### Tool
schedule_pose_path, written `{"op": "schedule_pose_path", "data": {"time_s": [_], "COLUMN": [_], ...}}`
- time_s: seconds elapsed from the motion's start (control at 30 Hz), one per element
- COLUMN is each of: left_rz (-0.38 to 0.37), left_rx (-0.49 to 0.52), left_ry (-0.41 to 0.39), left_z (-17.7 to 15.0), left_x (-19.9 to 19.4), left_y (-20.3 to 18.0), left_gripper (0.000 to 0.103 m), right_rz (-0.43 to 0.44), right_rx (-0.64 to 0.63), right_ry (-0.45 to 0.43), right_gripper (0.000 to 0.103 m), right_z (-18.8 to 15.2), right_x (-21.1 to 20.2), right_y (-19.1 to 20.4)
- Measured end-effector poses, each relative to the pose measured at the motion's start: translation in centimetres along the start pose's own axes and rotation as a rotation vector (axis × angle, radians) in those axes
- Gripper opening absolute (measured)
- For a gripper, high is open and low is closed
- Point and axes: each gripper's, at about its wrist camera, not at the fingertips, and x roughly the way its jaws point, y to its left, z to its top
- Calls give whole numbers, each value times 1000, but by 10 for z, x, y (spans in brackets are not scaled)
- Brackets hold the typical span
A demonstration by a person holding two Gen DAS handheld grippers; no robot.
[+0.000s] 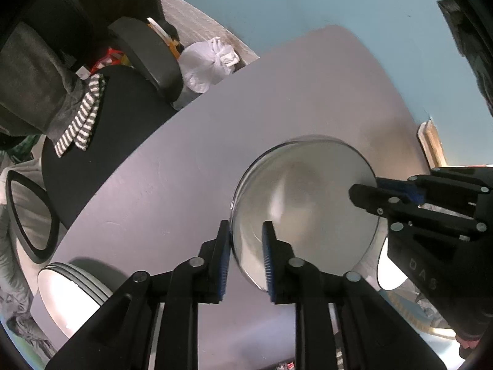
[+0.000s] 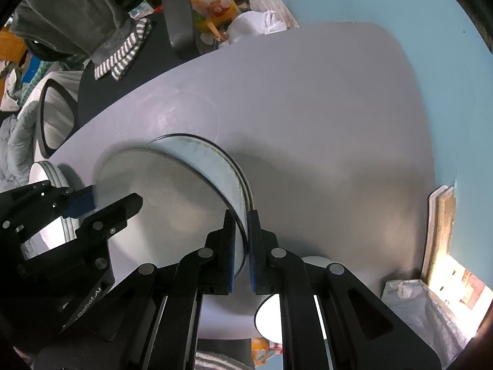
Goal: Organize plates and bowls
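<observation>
Both grippers hold one clear glass bowl (image 1: 305, 203) above the grey table (image 1: 185, 154). My left gripper (image 1: 246, 262) is shut on the bowl's near rim, one pad inside and one outside. My right gripper (image 2: 242, 252) is shut on the opposite rim of the same bowl (image 2: 172, 203), which is tilted on its side. The right gripper shows in the left wrist view (image 1: 369, 197) and the left gripper in the right wrist view (image 2: 101, 203). A stack of white plates (image 1: 71, 293) sits at the table's left edge and also shows in the right wrist view (image 2: 49, 172).
A white plate or bowl (image 2: 268, 317) lies below the right gripper at the table's near edge. A black chair (image 1: 117, 123) with a striped cloth (image 1: 83, 117) stands left of the table. A white plastic bag (image 1: 206, 61) lies beyond. A wooden frame (image 2: 440, 231) leans at right.
</observation>
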Motion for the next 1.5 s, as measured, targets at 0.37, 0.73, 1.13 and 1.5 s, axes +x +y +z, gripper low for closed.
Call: {"op": "schedule_pose_path", "data": {"time_s": [0.37, 0.73, 1.13, 1.5], "left_rz": [0, -1, -83, -96], "left_rx": [-30, -48, 22, 140], "left_ry": [5, -53, -31, 25], "left_z": [-6, -19, -46, -56], "left_x": [0, -28, -33, -9], "left_y": [10, 5, -38, -92], "left_gripper": [32, 62, 67, 67], "right_rz": [-31, -63, -61, -51], "right_rx": [-16, 5, 109, 281], "right_ry": [-9, -75, -109, -81], "right_gripper": [17, 43, 56, 56], "right_z": [-1, -16, -66, -114], "right_x": [0, -24, -49, -29], "right_y": [4, -10, -68, -123]}}
